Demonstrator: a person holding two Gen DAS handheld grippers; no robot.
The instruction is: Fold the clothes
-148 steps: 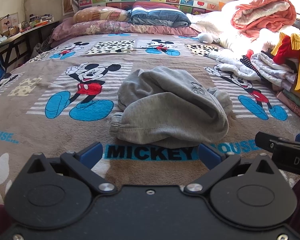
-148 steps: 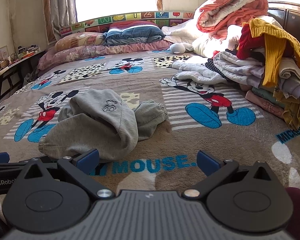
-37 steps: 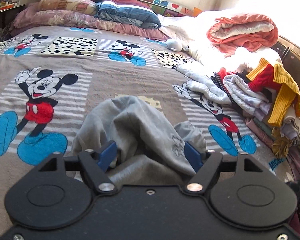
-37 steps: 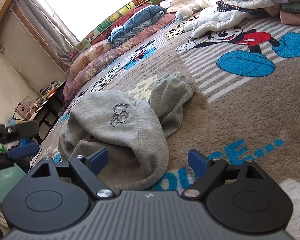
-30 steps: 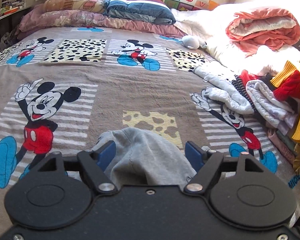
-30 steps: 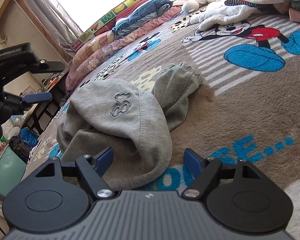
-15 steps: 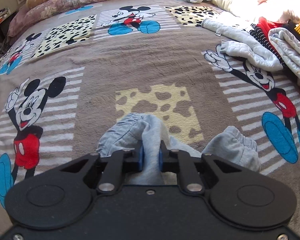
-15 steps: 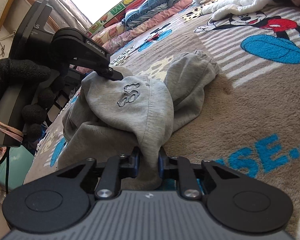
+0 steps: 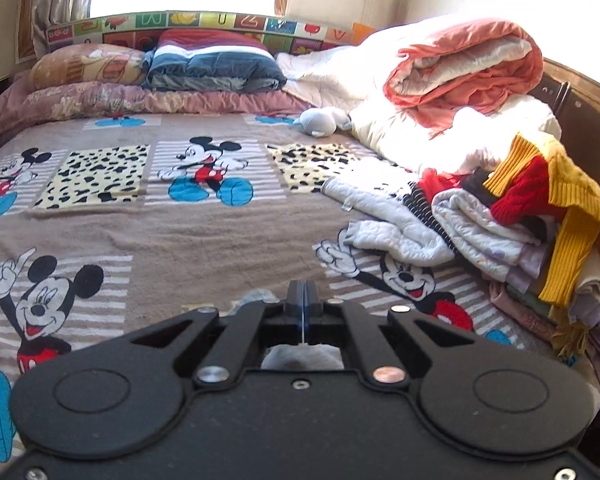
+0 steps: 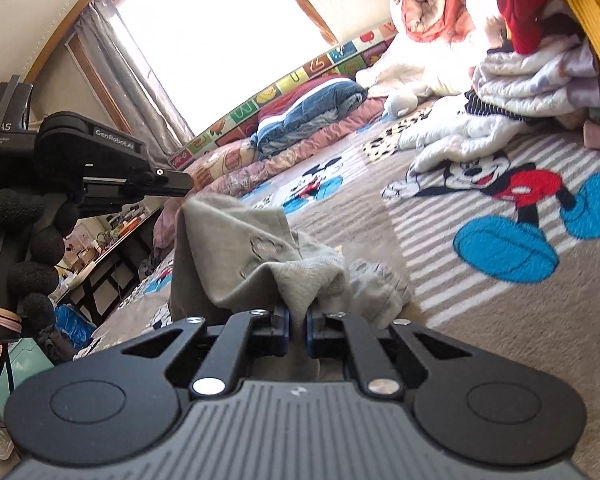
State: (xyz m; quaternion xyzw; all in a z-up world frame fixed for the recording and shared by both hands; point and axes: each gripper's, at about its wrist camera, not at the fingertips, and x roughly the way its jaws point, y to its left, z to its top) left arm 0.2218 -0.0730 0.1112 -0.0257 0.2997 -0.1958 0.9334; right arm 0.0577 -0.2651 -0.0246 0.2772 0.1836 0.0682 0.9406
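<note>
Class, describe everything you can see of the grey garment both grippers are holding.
The grey garment looks like soft fleece with a small embroidered outline motif. It is crumpled and unfolded, hanging between the grippers: the right gripper pinches one bunched edge, the left gripper another, higher up. A ribbed cuff end rests on the Mickey blanket.

Black tool [image 10: 296,330], blue pads [image 10: 285,328]

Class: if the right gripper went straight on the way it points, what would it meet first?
The right gripper is shut on the grey fleece garment, so it would likely push further into that cloth; beyond lies the brown Mickey Mouse blanket. Depth is unclear.
</note>
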